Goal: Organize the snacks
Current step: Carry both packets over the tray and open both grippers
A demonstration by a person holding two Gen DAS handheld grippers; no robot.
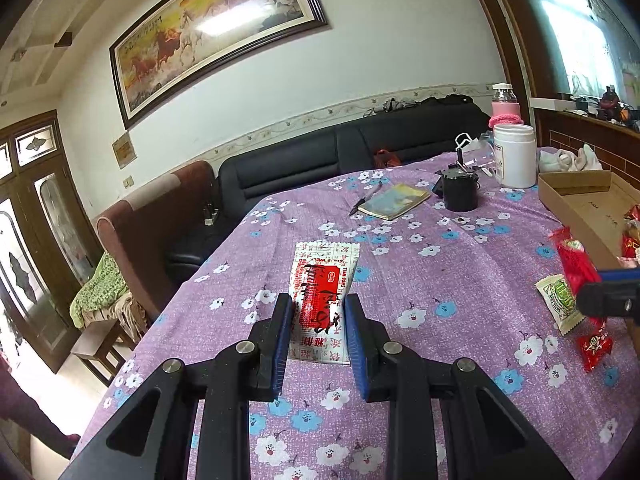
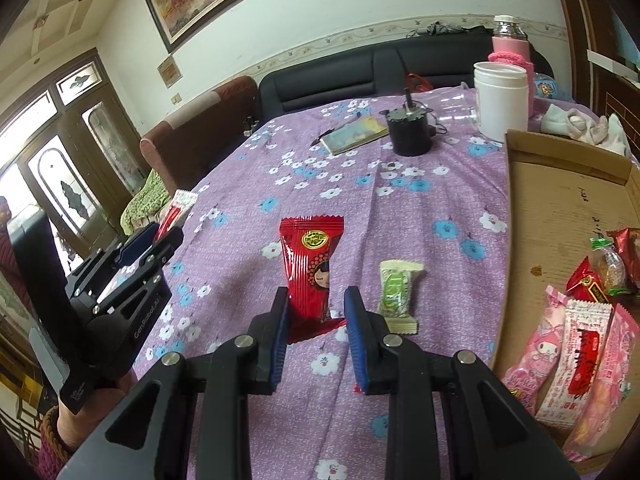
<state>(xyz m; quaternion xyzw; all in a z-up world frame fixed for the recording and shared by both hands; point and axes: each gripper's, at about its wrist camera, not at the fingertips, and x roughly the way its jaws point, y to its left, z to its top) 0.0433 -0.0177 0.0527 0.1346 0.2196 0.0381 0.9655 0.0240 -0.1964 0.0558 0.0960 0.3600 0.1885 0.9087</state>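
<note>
A: So where are the claws at right now?

B: Left claw (image 1: 316,320) is clamped on a white-and-red snack packet (image 1: 324,300), its blue pads squeezing both sides. From the right wrist cam the same packet sticks up out of that claw over the left edge of the counter (image 2: 248,184), the one with the purple flowery cloth.

A: And the right one?

B: Right claw (image 2: 316,312) is gripping a red candy packet (image 2: 310,268), the one with the little cartoon girl on it. Its lower end sits pinched between the pads.

A: Anything loose?

B: A green-and-white candy (image 2: 396,294) lies on the cloth just beside the right claw. The cardboard box (image 2: 560,200) sits at the right side of the counter, with a bunch of pink, white and red snacks piled in its near corner.

A: Other stuff?

B: White jar (image 2: 500,100), black pot (image 2: 410,132) and a notebook (image 2: 356,134) at the far end.
</note>
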